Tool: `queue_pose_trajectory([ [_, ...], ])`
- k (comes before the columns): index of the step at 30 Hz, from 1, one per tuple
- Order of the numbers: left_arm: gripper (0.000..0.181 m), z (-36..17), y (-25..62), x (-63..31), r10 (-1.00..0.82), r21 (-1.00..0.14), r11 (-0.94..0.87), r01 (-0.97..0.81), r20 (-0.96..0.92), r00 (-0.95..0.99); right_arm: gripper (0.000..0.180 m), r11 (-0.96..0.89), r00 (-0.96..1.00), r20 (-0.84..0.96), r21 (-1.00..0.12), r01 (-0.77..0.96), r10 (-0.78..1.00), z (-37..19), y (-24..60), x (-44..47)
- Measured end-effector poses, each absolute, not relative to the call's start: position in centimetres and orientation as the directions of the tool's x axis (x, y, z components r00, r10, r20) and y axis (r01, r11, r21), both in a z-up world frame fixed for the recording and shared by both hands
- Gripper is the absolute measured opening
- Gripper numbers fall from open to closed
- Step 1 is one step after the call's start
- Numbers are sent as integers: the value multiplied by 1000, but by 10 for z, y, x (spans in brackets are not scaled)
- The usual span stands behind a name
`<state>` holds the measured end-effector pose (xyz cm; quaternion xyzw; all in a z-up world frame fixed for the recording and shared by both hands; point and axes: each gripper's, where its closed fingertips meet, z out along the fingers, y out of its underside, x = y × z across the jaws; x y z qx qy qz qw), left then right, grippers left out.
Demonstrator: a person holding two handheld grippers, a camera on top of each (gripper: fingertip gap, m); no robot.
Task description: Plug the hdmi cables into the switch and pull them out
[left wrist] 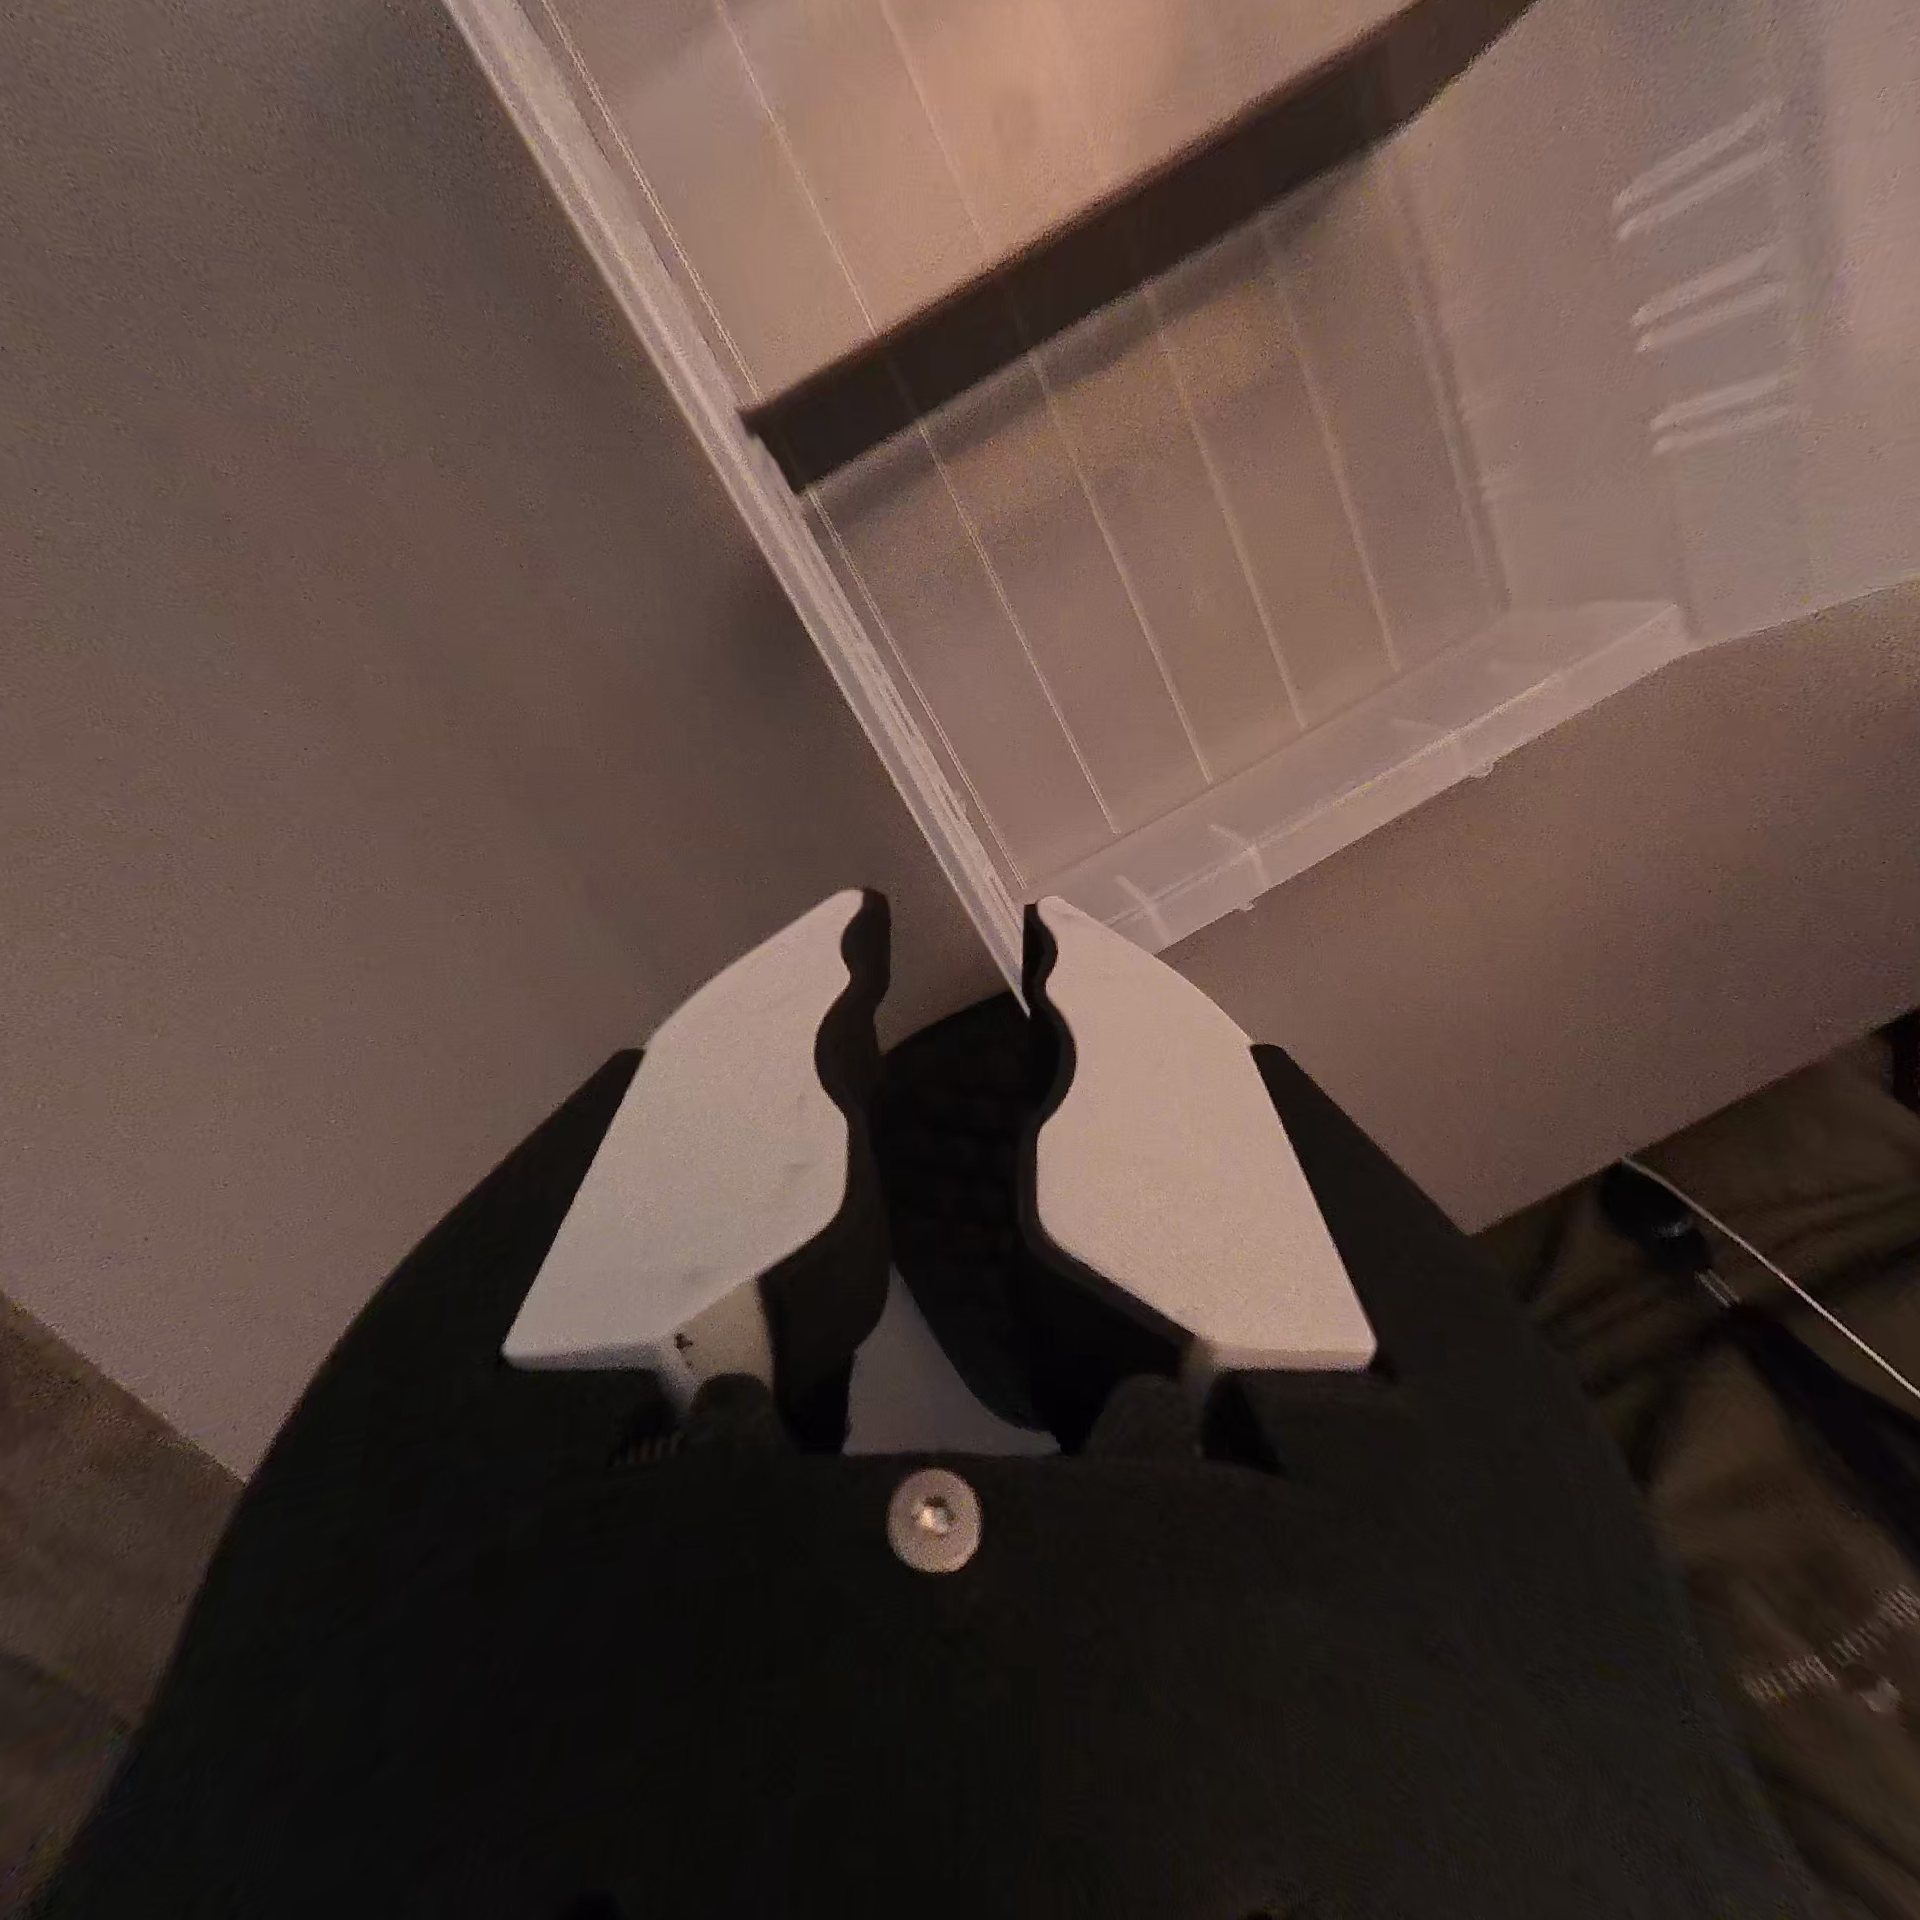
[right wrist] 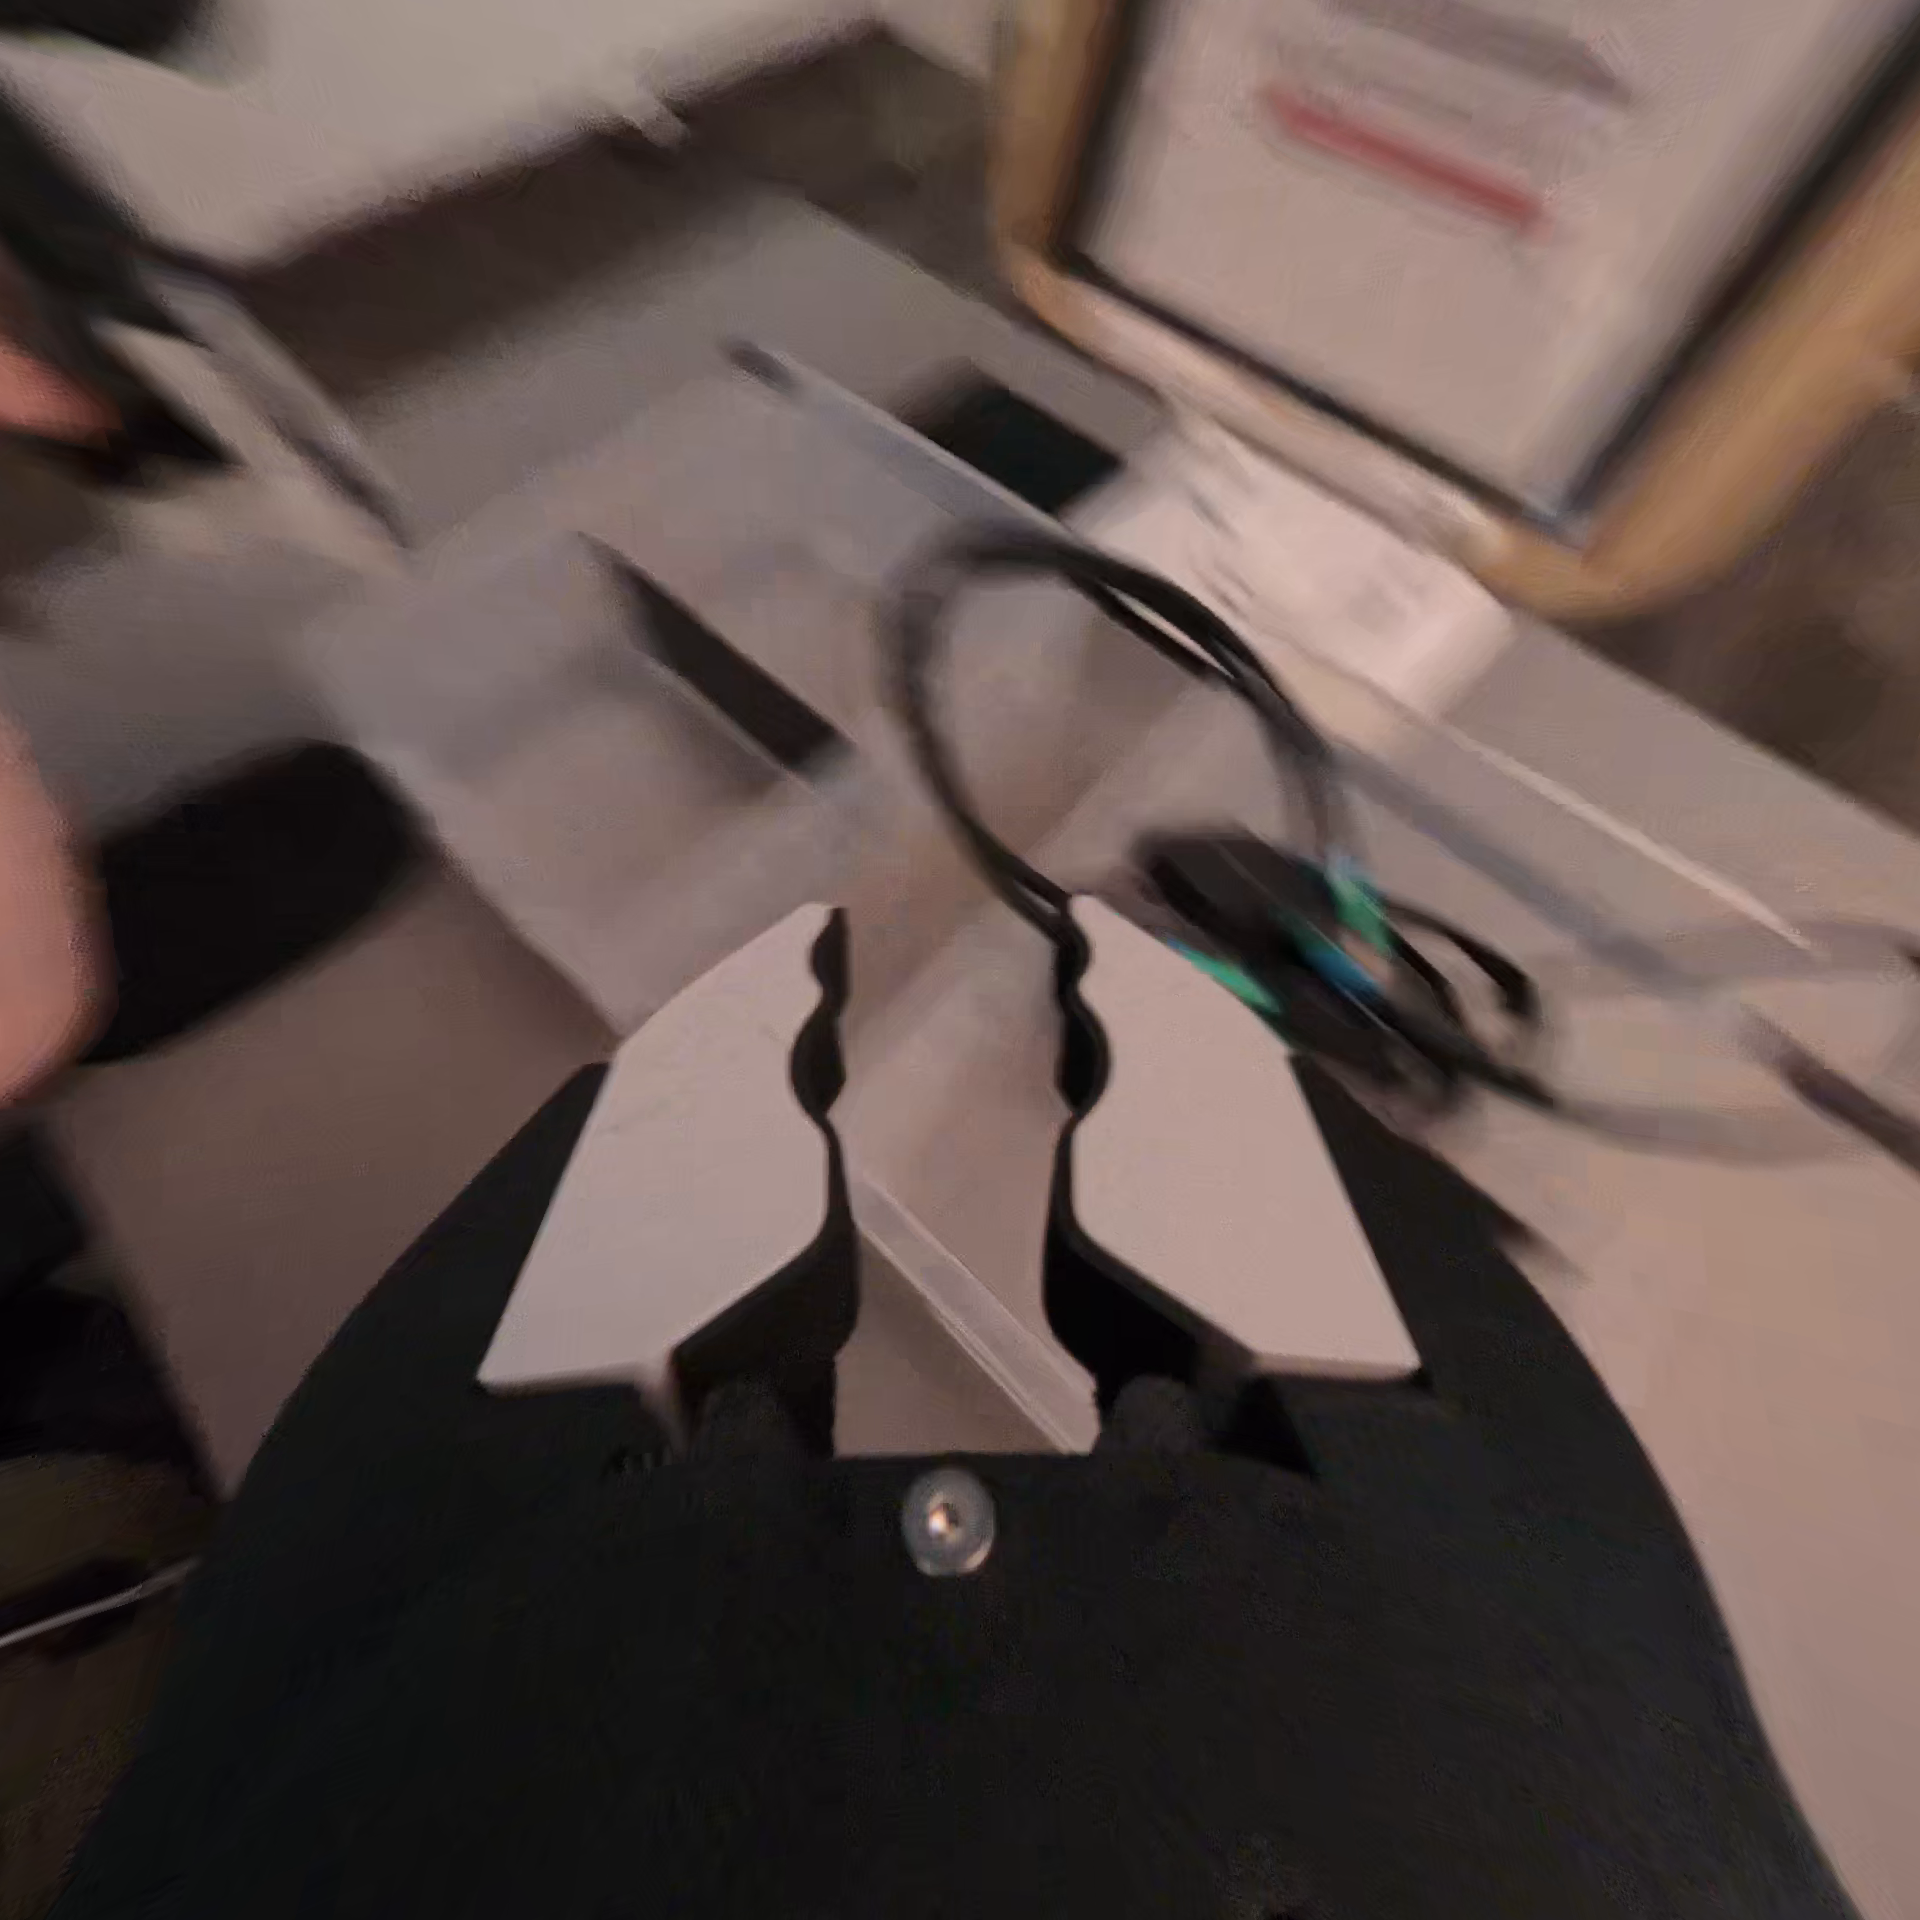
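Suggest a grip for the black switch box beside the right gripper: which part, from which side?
Blur hides detail, so tentatively: pinch the switch across its bare upper-left end, coming from the left. Black cables and green plugs crowd its lower-right end. The right gripper is open and empty.

Your black switch (right wrist: 1262,935) lies on the pale tabletop (right wrist: 1662,1455), black HDMI cables (right wrist: 935,727) looping from it; blur hides the plugs.
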<state>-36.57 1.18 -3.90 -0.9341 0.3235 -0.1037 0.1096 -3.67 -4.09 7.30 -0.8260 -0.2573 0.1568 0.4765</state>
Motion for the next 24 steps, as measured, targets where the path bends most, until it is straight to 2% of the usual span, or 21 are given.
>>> queue_pose_trajectory([
  [1, 23, -30, 13, -367, -627, -320, -757, -569, 112, 771, 59, -339, 731, -58, -909, 244, 680, 79, -54, -82],
  [2, 23, -21, 14, -367, -627, -362, -747, -558, 104, 772, 67, -352, 637, -129, -906, 235, 760, 72, -69, -121],
  [4, 23, -6, 15, -368, -629, -431, -722, -541, 82, 773, 74, -456, 640, -172, -835, 309, 749, 35, -68, -162],
  [7, 21, 7, 14, -365, -643, -492, -687, -535, 69, 762, 66, -565, 772, -65, -720, 403, 633, -19, -27, -170],
  [10, 19, 12, 13, -359, -665, -513, -661, -548, 60, 745, 57, -692, 829, -85, -602, 400, 553, -47, -6, -174],
  [13, 19, 13, 11, -357, -677, -518, -650, -556, 63, 733, 52, -754, 860, 97, -438, 490, 502, -71, 10, -156],
  [15, 19, 15, 10, -357, -681, -526, -645, -555, 67, 729, 46, -790, 882, 54, -421, 445, 468, -72, 18, -162],
  [20, 18, 18, 9, -357, -685, -537, -638, -552, 67, 726, 49, -902, 913, -51, -189, 389, 405, -95, 7, -165],
  [22, 18, 21, 9, -355, -687, -547, -631, -550, 65, 723, 41, -913, 926, 15, -163, 375, 377, -98, 12, -160],
  [24, 18, 23, 8, -354, -692, -554, -624, -551, 64, 719, 40, -920, 929, 48, -131, 370, 367, -101, 15, -160],
])
